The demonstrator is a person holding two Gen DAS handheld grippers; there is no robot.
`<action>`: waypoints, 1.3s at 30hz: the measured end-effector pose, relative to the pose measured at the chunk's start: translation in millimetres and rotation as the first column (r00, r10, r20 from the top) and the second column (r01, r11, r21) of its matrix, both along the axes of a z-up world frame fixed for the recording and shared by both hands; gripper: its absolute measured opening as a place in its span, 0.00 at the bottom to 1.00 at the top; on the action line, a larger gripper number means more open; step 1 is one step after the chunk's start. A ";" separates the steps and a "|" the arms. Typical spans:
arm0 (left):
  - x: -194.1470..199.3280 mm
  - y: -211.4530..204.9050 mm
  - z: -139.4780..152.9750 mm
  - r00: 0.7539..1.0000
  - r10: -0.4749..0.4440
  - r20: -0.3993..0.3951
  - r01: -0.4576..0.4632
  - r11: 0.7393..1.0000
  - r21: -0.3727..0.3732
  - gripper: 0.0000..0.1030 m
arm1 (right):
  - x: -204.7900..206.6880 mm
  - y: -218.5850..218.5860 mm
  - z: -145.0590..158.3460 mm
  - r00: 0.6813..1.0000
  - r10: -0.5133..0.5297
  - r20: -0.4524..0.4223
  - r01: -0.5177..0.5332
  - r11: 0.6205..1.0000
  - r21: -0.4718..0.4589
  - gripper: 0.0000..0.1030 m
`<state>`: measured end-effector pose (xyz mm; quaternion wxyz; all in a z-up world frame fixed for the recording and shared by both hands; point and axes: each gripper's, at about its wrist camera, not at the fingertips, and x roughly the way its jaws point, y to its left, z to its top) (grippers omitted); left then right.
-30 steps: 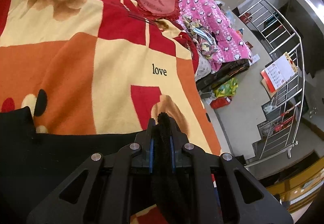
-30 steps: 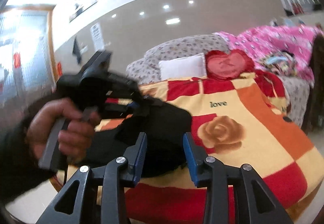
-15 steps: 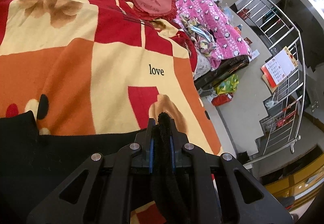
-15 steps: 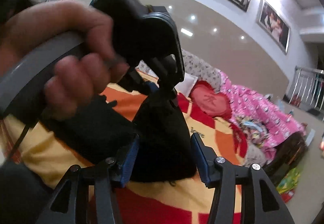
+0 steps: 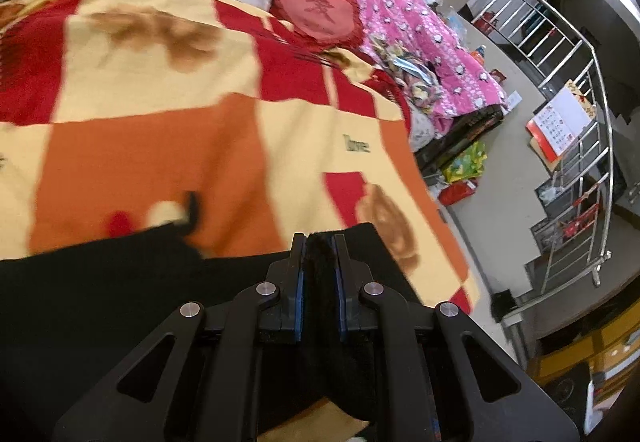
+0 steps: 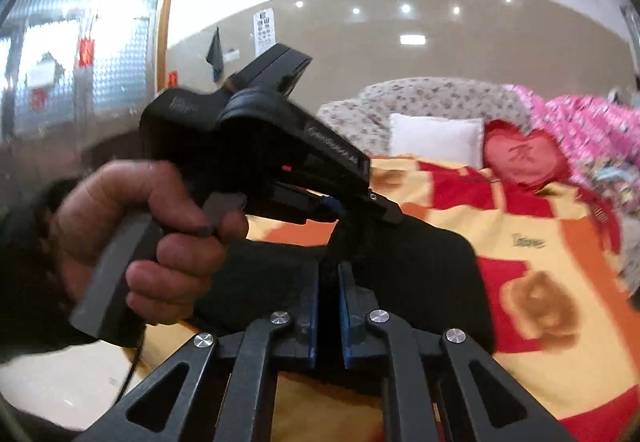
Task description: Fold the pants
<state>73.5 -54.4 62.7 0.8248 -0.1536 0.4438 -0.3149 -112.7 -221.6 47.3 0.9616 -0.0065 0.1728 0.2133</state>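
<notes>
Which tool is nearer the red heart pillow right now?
Left. Left tool holds the pants ahead, toward the heart pillow; right tool, jaws closing on the pants, sits behind it.

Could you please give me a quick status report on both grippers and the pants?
Left gripper shut on black pants. Right gripper jaws closing, pants fabric between them. Pants bunched on the patterned blanket. Nothing in the way.

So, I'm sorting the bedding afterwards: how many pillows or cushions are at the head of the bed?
2. A white pillow leans against the floral bedding, and a red heart-shaped cushion sits right beside it, next to the pink quilt. Others may be hidden under the covers.
</notes>
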 end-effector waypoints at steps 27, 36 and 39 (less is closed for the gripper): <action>3.9 67.5 -39.2 0.975 0.213 0.062 -0.220 0.963 0.155 0.16 | 57.8 49.3 -43.1 0.942 0.215 -0.259 -0.182 0.972 0.146 0.11; -63.1 26.7 -20.4 0.967 0.068 0.244 -0.099 0.988 0.120 0.33 | 18.3 -67.9 -17.6 0.985 -0.108 -0.131 0.129 0.979 0.160 0.12; -60.5 20.9 -53.4 0.979 0.090 0.182 -0.128 0.970 0.208 0.24 | 24.7 -85.4 -21.1 0.968 -0.186 -0.169 0.208 0.970 0.124 0.12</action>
